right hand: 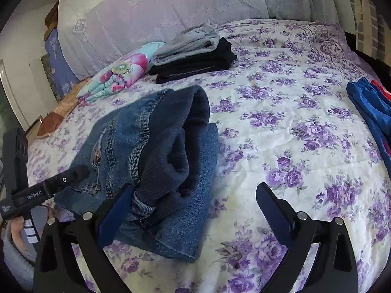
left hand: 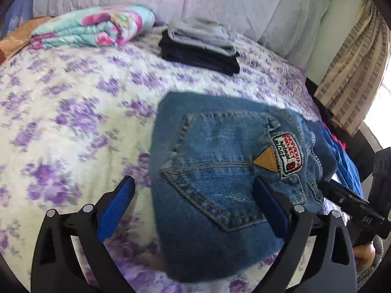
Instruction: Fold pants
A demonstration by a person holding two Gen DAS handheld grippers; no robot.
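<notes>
Between the spread fingers of the left gripper (left hand: 193,195) lies the folded pair of jeans (left hand: 220,171), back pocket and brand patch facing up, resting on the floral bed cover (left hand: 61,122). Its jaws stand wide: the left pad hangs over bare bedding just off the bundle's left edge, while the right pad sits over the denim near the pocket, pressing on nothing that I can make out. Ahead of this gripper, well apart, a stack of folded dark and grey clothes (left hand: 200,46) sits by a rolled flowered blanket (left hand: 97,26).

Moving right, the right gripper (right hand: 195,195) is also wide and holds nothing. Its left finger lies against, or just beside, the ribbed dark waistband where the bundle's layers meet; its right finger hovers over bare bed cover. The jeans lie mostly left of its centre line. Far off to its right, blue garments (right hand: 369,107) wait at the bed's edge.

Judging by the compact shape, the folding itself looks essentially done and the bundle appears set down. The next move would likely call for gripping the bundle from both sides without loosening the layers and carrying it to the stack ahead.
</notes>
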